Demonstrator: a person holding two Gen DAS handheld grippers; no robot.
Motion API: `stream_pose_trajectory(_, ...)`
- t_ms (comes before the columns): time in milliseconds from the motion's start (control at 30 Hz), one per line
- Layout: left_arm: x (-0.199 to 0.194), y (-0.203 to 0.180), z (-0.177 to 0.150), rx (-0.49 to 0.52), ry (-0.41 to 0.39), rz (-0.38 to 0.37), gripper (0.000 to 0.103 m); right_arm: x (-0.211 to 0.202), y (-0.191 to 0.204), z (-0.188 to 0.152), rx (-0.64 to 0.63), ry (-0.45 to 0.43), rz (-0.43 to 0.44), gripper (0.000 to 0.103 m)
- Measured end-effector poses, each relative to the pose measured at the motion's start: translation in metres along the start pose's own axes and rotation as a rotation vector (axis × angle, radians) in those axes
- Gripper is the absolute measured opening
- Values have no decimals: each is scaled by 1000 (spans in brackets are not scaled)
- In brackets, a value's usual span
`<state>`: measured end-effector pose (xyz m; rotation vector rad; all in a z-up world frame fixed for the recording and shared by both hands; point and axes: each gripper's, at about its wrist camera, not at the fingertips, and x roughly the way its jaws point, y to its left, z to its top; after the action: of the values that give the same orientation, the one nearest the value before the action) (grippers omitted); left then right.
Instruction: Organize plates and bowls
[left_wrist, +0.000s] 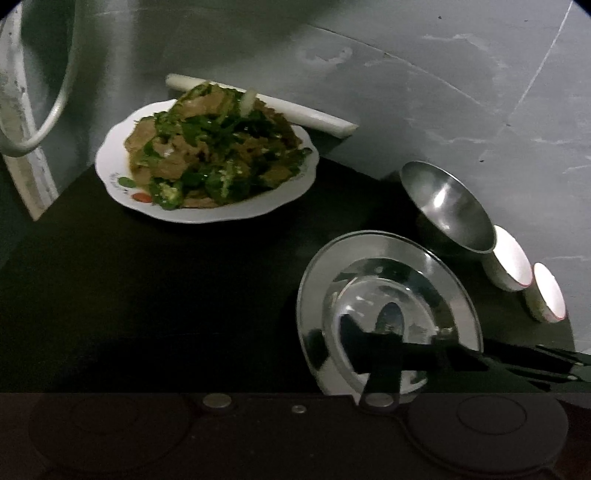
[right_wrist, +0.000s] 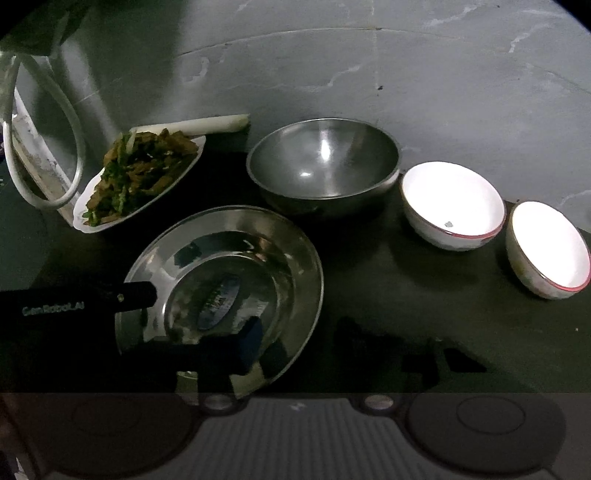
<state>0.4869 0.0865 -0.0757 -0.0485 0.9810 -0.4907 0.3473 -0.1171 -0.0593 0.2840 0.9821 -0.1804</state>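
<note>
Step in hand: both tools are converging on the empty steel plate (right_wrist: 258, 236), which is sitting at the near middle of the dark surface (left_wrist: 184, 277); sorting is barely starting.
Left tool (right_wrist: 199, 321): reaching in over the plate's left rim; in this gloom, grip or gap cannot be told.
Right tool (left_wrist: 421, 350): crossing the plate from the opposite side; likewise unreadable.
Next move: probably calling for a firm pinch on the thin, slippery rim, then a level lift.
Materials: mirror-polished plate, wide and shallow; deep brushed steel bowl (right_wrist: 325, 162) lying just behind it; two glossy white bowls (right_wrist: 450, 195) (right_wrist: 546, 243), red-rimmed, waiting to the right.
Also showing: a scalloped white plate (left_wrist: 207, 218) heaped with food.
</note>
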Motion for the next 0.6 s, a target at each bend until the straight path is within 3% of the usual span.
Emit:
stream_pose_trajectory(100,0,0,0,-6,0,-20,35,0,2,0,-3,0,7,35)
stream_pose_trajectory(267,3,0,-3,-7,6,-41,21,0,2,-1,8,-1,15,32)
stream_pose_trajectory(600,-3,5,-10,-24,-25,-41,19,-2,1,-3,-6,-5,26,32)
